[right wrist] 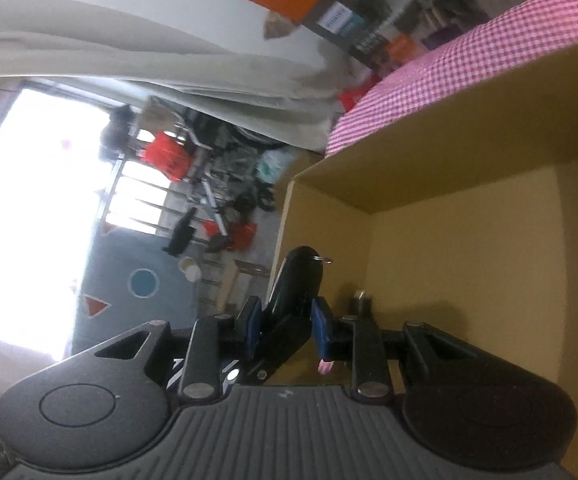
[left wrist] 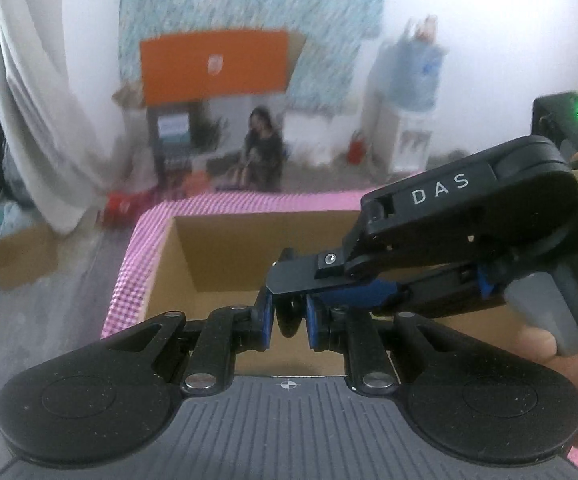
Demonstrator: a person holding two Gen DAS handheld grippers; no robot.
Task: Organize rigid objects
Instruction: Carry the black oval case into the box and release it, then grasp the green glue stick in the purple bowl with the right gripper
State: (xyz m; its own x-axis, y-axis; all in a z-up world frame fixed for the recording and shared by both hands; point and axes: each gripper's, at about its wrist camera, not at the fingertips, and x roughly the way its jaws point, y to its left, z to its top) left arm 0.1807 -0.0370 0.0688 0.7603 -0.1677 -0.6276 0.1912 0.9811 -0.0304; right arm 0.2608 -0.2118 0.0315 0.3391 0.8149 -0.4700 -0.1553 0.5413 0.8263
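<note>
A cluttered room lies behind the work surface: one orange board [left wrist: 213, 66] against a patterned wall panel, one water dispenser [left wrist: 407, 92] with a blue bottle, pale curtains [left wrist: 37, 120], and a person sitting on the floor [left wrist: 263, 152] by the far wall. One table in a pink-and-white checked cloth [left wrist: 137, 256] carries one open cardboard box [left wrist: 225, 256], its brown walls bare.

Two grippers hang above that box, both in the left wrist view. The left gripper [left wrist: 289, 316] is closed on a small dark object [left wrist: 289, 320], pinched between its two blue pads; what it is cannot be told. The right gripper [right wrist: 285, 324] reaches in from the right, held by a hand [left wrist: 569, 356], and is clamped on one black, rounded, key-fob-like object [right wrist: 295, 284] with a small metal ring at its far end. Both held things are over the box's opening. In the right wrist view, one small dark item [right wrist: 359, 300] stands on the box floor, too blurred to name.
</note>
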